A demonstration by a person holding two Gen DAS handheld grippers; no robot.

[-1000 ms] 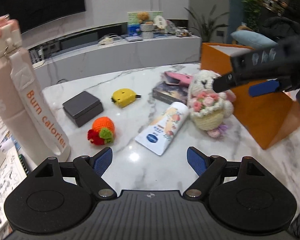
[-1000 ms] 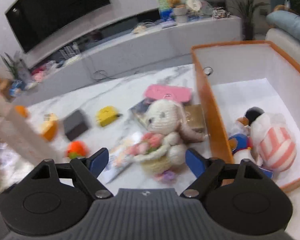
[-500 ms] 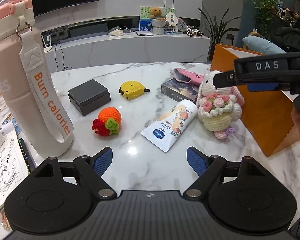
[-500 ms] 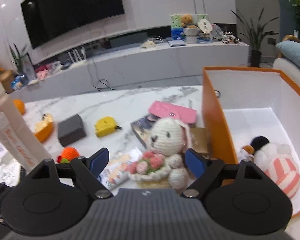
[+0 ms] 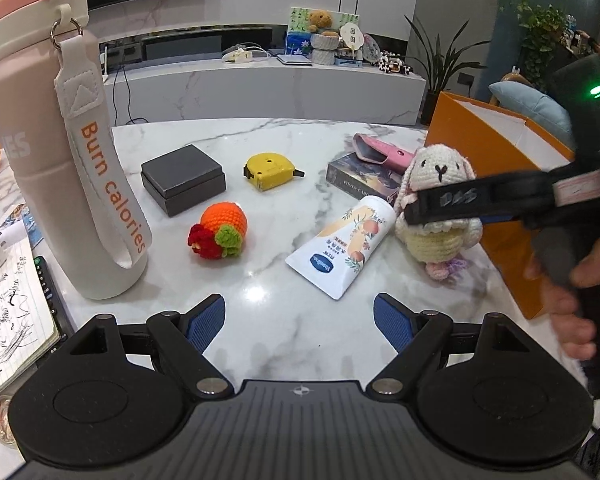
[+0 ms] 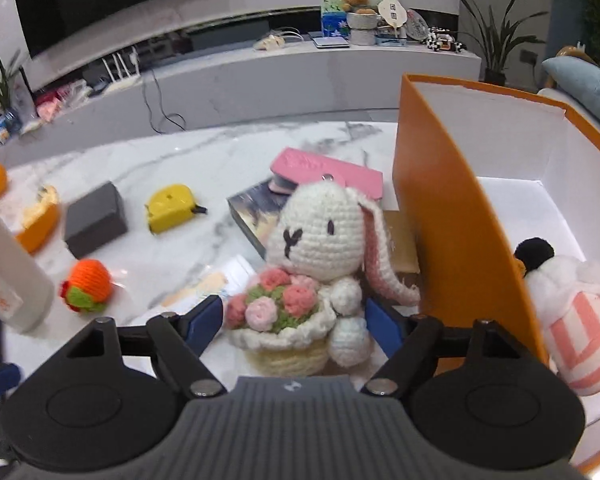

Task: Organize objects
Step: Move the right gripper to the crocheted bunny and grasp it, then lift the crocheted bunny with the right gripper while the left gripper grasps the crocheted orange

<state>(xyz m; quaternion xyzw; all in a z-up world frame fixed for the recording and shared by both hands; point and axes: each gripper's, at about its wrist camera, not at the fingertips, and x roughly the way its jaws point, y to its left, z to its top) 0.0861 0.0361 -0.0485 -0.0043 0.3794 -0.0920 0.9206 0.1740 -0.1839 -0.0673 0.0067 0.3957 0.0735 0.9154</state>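
A white crochet bunny [image 6: 320, 236] with a flower basket stands on the marble table [image 5: 284, 320], just left of the orange box [image 6: 440, 208]. My right gripper [image 6: 294, 316] straddles its basket; the jaws are closing and the blue pads sit at its sides without visibly squeezing it. In the left wrist view one of that gripper's black fingers [image 5: 460, 200] crosses the bunny [image 5: 440, 168], and a hand holds the handle. My left gripper [image 5: 300, 316] hovers open and empty over bare table. A striped plush [image 6: 572, 320] lies in the box.
On the table lie a lotion tube [image 5: 340, 248], a crochet orange fruit [image 5: 224, 224], a yellow tape measure [image 5: 268, 170], a dark grey box [image 5: 182, 184], and a book [image 5: 364, 180] with a pink case [image 5: 380, 152] on it. A tall pink bottle [image 5: 52, 152] and a notebook [image 5: 8, 320] stand at the left.
My right gripper has come down and forward onto the bunny, which now sits between its narrowing jaws. The left gripper's view has rolled level; its jaws stay wide.
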